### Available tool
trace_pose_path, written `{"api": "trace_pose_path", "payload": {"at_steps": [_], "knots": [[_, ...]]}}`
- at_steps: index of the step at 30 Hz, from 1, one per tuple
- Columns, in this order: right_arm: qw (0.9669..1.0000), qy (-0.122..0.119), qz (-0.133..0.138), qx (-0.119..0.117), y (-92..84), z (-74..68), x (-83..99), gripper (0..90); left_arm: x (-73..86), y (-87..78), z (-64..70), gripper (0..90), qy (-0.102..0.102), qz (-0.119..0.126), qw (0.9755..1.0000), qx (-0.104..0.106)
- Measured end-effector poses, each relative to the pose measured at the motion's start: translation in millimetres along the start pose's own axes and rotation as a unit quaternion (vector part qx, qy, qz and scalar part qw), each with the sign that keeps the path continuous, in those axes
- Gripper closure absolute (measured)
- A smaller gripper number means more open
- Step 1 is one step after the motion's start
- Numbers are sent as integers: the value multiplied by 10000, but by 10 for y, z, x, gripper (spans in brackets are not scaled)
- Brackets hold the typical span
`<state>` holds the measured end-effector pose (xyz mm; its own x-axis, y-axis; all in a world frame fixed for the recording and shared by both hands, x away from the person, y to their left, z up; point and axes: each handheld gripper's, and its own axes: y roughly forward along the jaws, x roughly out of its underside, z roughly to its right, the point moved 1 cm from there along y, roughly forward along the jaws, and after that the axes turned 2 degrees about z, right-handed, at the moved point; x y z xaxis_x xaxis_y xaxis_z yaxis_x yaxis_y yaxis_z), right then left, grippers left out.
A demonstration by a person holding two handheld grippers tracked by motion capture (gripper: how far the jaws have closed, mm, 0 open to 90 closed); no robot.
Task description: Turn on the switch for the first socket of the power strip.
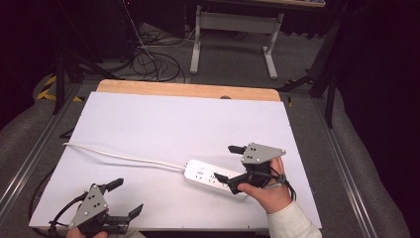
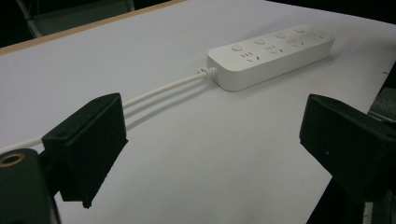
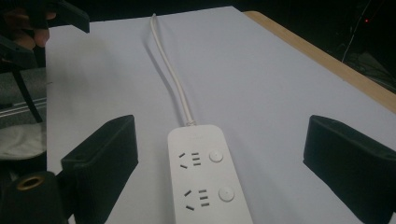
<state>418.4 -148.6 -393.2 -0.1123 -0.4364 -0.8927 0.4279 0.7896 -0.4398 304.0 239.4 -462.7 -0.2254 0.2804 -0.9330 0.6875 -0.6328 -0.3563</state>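
Left gripper (image 1: 125,198) low at near-left corner of table (image 1: 148,119), fingers (image 2: 88,144) spread wide, empty. White cord (image 1: 119,156) runs from left edge toward centre-right into white power strip (image 1: 208,176) lying flat. Right gripper (image 1: 229,163) over strip's right end, fingers (image 3: 105,154) apart, straddling strip, not touching it.

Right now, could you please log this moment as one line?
left gripper open, idle | right gripper open over power strip | cord trails left
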Motion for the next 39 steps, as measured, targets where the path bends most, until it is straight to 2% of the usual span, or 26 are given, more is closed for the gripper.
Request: {"api": "trace_pose_path", "payload": {"at_steps": [4, 8, 9, 10, 12, 13, 17, 19, 23, 25, 26, 29, 39], "knots": [[10000, -79, 7, -8, 41, 0, -23, 137, 1, 1, -1, 80, 0, -3, 10000, 12], [10000, -45, 39, 32, 71, -5, -63, 193, 0, -1, 1, 79, -5, -3, 10000, 12], [9999, -91, 5, -68, 68, -4, -91, 321, 0, -1, 1, 79, -3, -3, 10000, 12], [9999, -91, 5, -68, 68, -4, -91, 321, 1, 0, 2, 79, -4, 6, 10000, 15], [9997, -147, -19, -201, 64, -3, -121, 398, 1, 1, 2, 79, 8, 7, 10000, 12], [9995, -104, -33, -289, 68, -10, -144, 485, 1, 2, 2, 79, 10, 6, 10000, 13], [9993, 0, -149, -353, 104, -23, -171, 549, 0, -1, 0, 79, 12, 14, 10000, 10], [9985, -22, -309, -445, 135, -35, -185, 618, -1, -5, -1, 79, 9, 31, 10000, -6], [9971, 79, -577, -499, 180, -50, -206, 706, -1, -5, 1, 79, -6, 32, 10000, 6], [9964, 166, -751, -367, 200, -29, -213, 817, -2, -4, 0, 80, 17, 37, 10000, 2], [9964, 166, -751, -367, 200, -29, -213, 817, -2, -5, 0, 80, 22, 36, 10000, 2], [9950, 235, -892, -371, 243, 2, -209, 899, -1, -6, 2, 79, -2, 33, 10000, 14], [9939, 317, -1002, -346, 402, 75, -187, 900, -1, -9, 0, 79, -1, 31, 10000, 3]]}}
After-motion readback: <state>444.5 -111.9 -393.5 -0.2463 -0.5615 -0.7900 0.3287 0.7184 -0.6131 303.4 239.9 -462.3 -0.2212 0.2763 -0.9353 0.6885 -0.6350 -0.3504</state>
